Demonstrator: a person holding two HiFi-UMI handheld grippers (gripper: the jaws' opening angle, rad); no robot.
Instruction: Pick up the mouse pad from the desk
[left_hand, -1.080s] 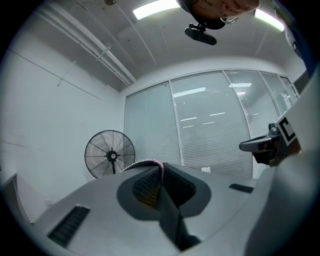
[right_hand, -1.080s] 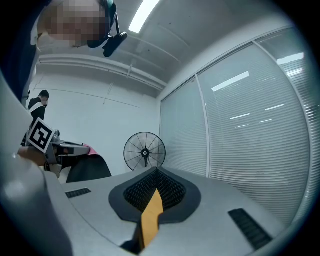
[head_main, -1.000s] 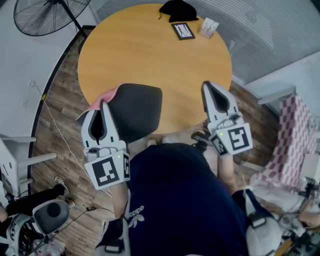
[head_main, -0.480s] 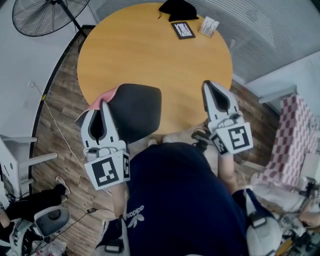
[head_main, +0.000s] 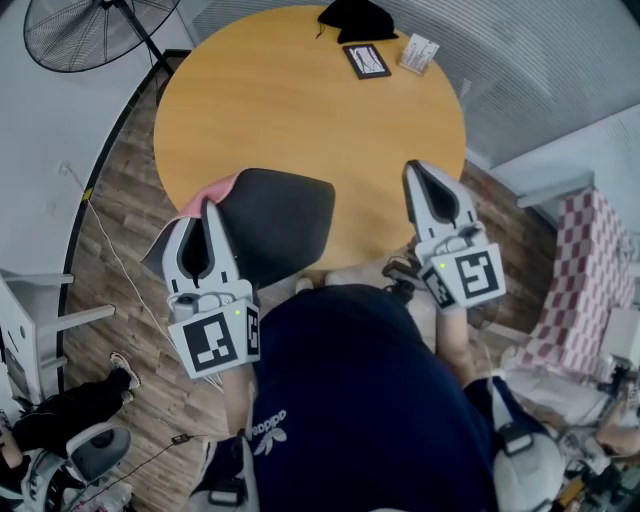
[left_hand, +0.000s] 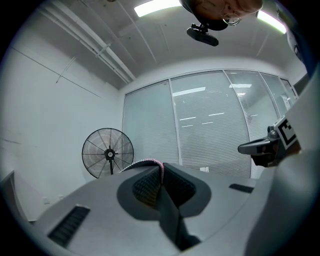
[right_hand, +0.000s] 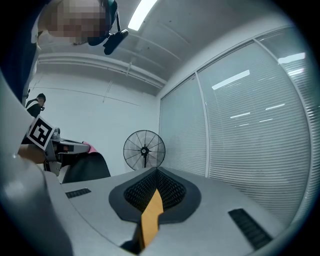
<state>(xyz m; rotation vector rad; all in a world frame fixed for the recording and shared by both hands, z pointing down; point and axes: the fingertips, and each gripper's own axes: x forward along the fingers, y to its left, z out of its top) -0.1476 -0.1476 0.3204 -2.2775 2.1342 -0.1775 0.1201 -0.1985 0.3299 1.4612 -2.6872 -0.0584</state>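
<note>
I am pinching the black rubbery mouse pad with the pink underside (head_main: 280, 222) in my left gripper (head_main: 207, 215), gripping it by its near left edge. In the left gripper view the jaws of that gripper (left_hand: 161, 174) are pressing together on the pad's thin pink-trimmed edge (left_hand: 145, 161). The pad is spreading out ahead of the jaws, over the near left rim of the round tan wooden table (head_main: 300, 110), with part of it over the wood floor. From the right gripper view it (right_hand: 86, 169) is drooping down below the left gripper (right_hand: 62, 146). I cannot tell whether its far edge is touching the tabletop.

I am holding my right gripper (head_main: 418, 180) level over the table's near right rim. Its jaws (right_hand: 156, 174) are pressed together at the tips on nothing, with only the tan tabletop showing through the slit behind them. The black pedestal fan (head_main: 80, 32) is standing on the floor beyond the table's left side.
</note>
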